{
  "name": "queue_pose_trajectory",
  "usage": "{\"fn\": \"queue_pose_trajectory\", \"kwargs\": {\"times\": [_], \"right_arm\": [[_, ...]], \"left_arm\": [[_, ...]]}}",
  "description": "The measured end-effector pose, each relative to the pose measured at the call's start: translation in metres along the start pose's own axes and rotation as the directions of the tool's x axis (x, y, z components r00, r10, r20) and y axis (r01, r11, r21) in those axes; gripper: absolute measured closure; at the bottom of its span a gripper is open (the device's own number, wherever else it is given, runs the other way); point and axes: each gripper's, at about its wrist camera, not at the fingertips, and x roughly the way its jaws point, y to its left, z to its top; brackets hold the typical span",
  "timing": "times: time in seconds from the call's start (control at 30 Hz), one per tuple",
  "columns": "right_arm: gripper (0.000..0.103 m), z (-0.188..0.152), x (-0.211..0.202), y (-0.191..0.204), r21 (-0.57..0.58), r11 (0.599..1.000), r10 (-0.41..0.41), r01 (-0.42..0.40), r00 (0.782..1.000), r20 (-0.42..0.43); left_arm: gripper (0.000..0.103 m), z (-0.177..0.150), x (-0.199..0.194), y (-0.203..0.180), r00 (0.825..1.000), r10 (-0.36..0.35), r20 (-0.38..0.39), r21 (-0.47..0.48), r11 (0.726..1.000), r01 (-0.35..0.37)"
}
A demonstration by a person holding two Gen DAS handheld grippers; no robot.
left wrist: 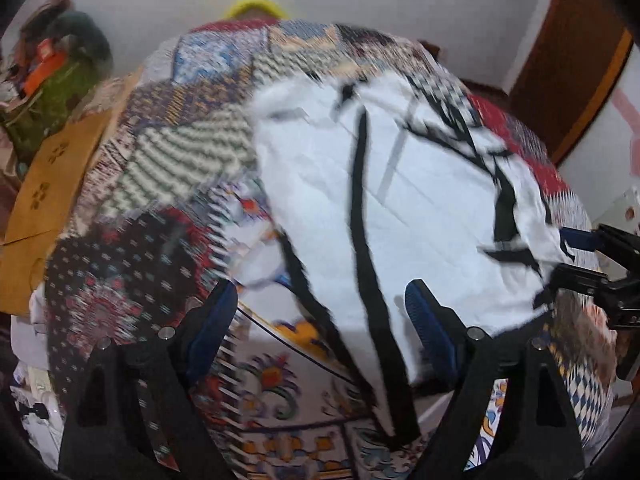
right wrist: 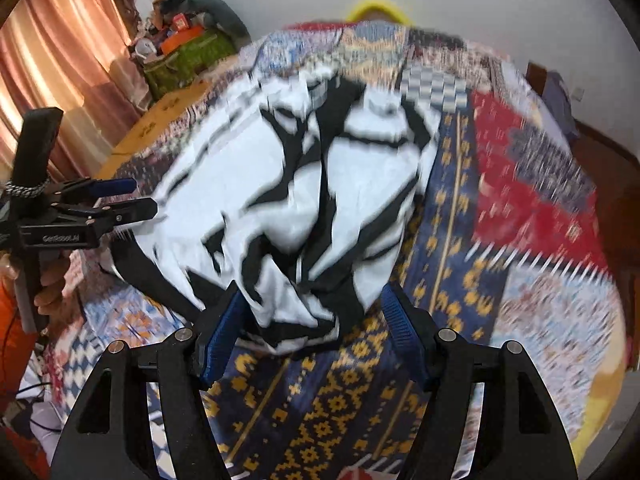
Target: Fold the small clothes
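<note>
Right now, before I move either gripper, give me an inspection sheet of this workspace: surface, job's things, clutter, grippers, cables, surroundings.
Surface: multi-coloured patchwork quilt, smeared by motion blur.
Job's things: one crumpled white cloth garment with black stripes lying on the quilt, its near edge bunched.
Clutter: green fabric bag stuffed with oddments, beyond the quilt; tan flat board with flower marks beside it.
Grippers: left gripper open, garment edge between its fingers; right gripper open, astride the bunched edge.
Cables: dark cables low beside the quilt.
Surroundings: pink curtain, white wall, brown wooden door.
</note>
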Motion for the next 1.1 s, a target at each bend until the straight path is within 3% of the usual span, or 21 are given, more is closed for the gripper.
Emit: {"fn": "queue_pose_trajectory", "kwargs": {"times": [0.17, 0.27, 0.4, 0.5, 0.6, 0.7, 0.77, 0.8, 0.87, 1.1], "right_arm": [[0.037, 0.032, -0.019, 0.002, -0.017, 1.000, 0.004, -0.002, 0.994, 0.107], [0.037, 0.055, -0.011, 0.000, -0.013, 1.000, 0.002, 0.000, 0.990, 0.139], [0.037, 0.080, 0.016, -0.002, -0.009, 1.000, 0.018, -0.017, 0.992, 0.124], [0.037, 0.094, 0.045, -0.009, 0.006, 0.999, 0.039, -0.040, 0.996, 0.080], [0.046, 0.100, 0.067, -0.015, 0.029, 0.997, 0.066, -0.067, 0.997, 0.025], [0.062, 0.103, 0.083, -0.018, 0.039, 0.996, 0.078, -0.078, 0.997, 0.005], [0.079, 0.102, 0.084, -0.019, 0.030, 0.997, 0.071, -0.072, 0.997, 0.015], [0.082, 0.101, 0.083, -0.019, 0.024, 0.998, 0.065, -0.066, 0.998, 0.021], [0.090, 0.100, 0.084, -0.019, -0.003, 0.999, 0.045, -0.045, 0.998, 0.033], [0.095, 0.097, 0.086, -0.019, -0.047, 0.999, -0.018, 0.019, 0.999, 0.034]], "left_arm": [[0.017, 0.032, -0.006, 0.025, 0.997, 0.051, 0.051, -0.060, 0.997, -0.048], [0.017, 0.049, 0.003, 0.039, 0.998, 0.041, 0.053, -0.091, 0.995, -0.036], [0.017, 0.065, 0.037, 0.051, 0.999, -0.040, -0.001, -0.136, 0.990, 0.039], [0.019, 0.069, 0.066, 0.053, 0.997, -0.066, -0.051, -0.157, 0.986, 0.058], [0.035, 0.075, 0.091, 0.055, 0.988, -0.131, -0.083, -0.187, 0.976, 0.113], [0.057, 0.080, 0.101, 0.053, 0.976, -0.205, -0.073, -0.202, 0.961, 0.186], [0.075, 0.083, 0.101, 0.049, 0.974, -0.218, -0.058, -0.185, 0.961, 0.204], [0.077, 0.086, 0.102, 0.047, 0.975, -0.217, -0.049, -0.176, 0.963, 0.206], [0.093, 0.091, 0.103, 0.046, 0.980, -0.198, -0.030, -0.165, 0.968, 0.190], [0.097, 0.101, 0.107, 0.043, 0.997, -0.075, -0.016, -0.135, 0.988, 0.072]]}}
